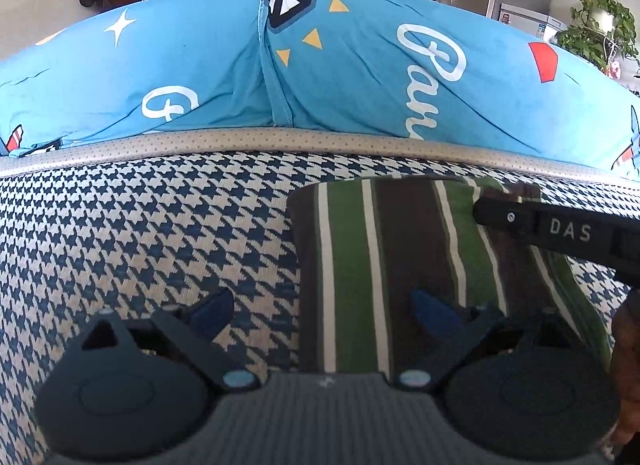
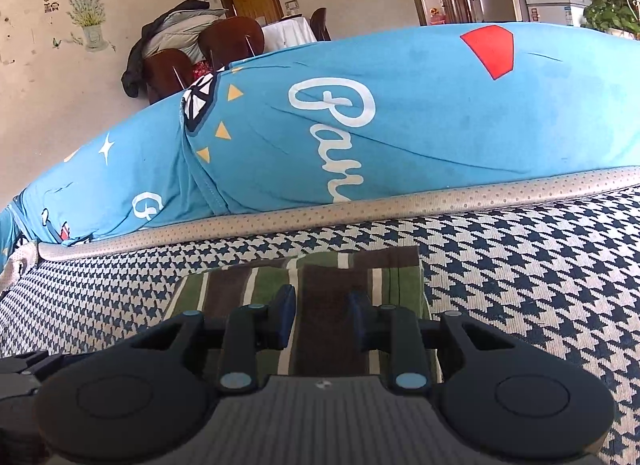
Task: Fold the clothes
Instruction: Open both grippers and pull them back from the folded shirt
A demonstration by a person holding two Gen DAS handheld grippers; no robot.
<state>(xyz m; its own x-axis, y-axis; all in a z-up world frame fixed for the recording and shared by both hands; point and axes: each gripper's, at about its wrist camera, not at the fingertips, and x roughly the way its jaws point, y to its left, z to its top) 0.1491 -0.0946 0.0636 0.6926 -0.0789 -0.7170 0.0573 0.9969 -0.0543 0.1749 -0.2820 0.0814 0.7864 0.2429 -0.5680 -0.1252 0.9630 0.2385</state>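
Houndstooth surface [image 1: 140, 233] spans both views, navy on cream, edged by grey dotted piping [image 1: 320, 141]. Behind piping: big blue cushion [image 1: 360, 77], white script lettering, red and yellow shapes. Folded striped garment [image 1: 372, 257], green and brown with white lines, lying flat on houndstooth just short of piping. Left claw [image 1: 320, 309] spread wide, empty; one finger over garment's left part, other over bare houndstooth. Right claw [image 2: 322, 319] over same garment, blue pads partly apart, brown stripe visible in gap, nothing gripped. Right claw's black body enters left view at garment's far right corner.
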